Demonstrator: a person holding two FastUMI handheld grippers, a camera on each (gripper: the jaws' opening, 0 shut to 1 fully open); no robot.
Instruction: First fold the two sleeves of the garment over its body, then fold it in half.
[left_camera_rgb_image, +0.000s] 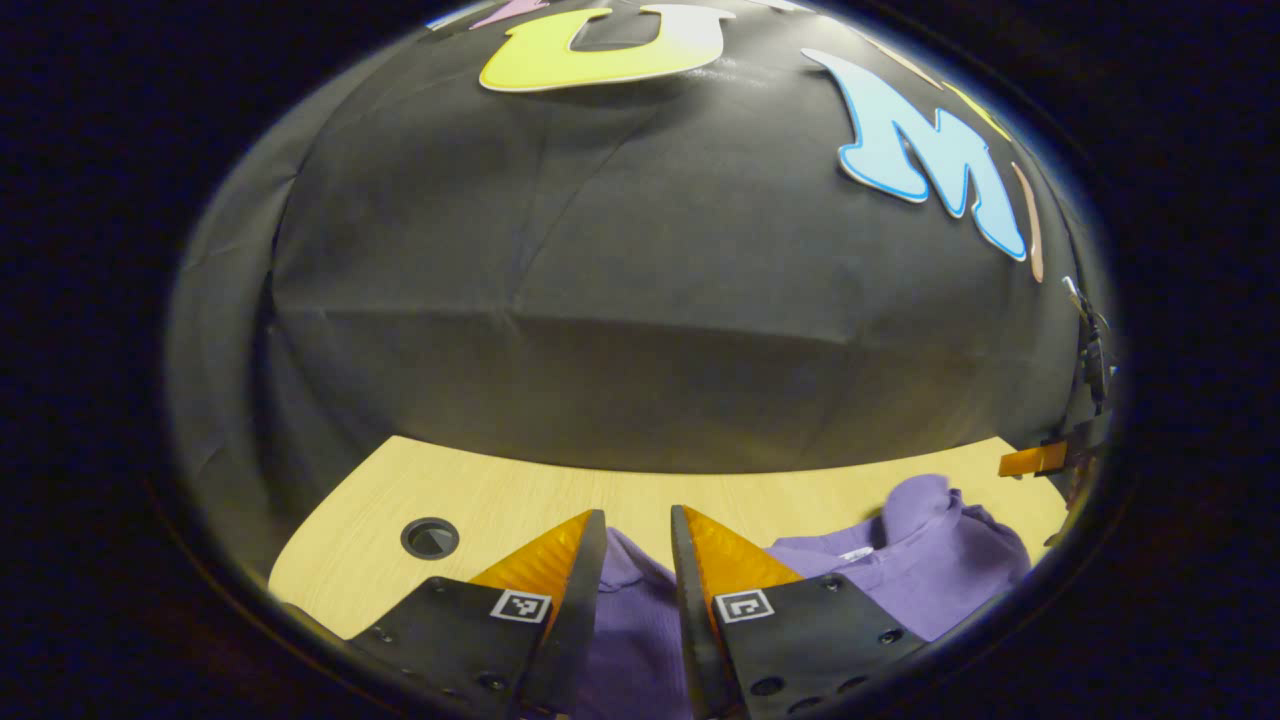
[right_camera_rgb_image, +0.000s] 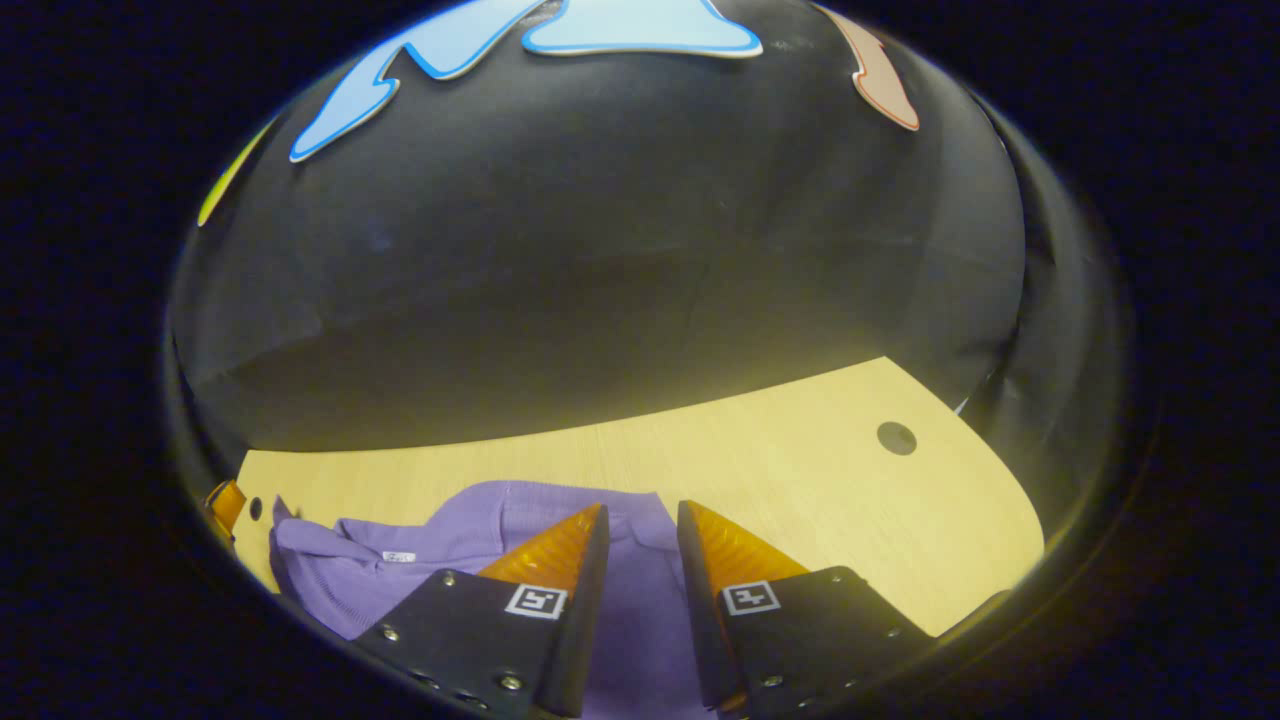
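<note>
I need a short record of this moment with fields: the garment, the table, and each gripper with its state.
garment: purple garment lying on the table, collar with a small white label visible
table: light wooden table with a round cable hole
left gripper: left gripper above the garment, fingers apart with purple cloth seen in the gap, open
right gripper: right gripper above the garment, fingers apart, open

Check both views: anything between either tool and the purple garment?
Nothing visible. The left tool and the right tool both sit directly over the purple garment, open, with only cloth in each gap.
</note>
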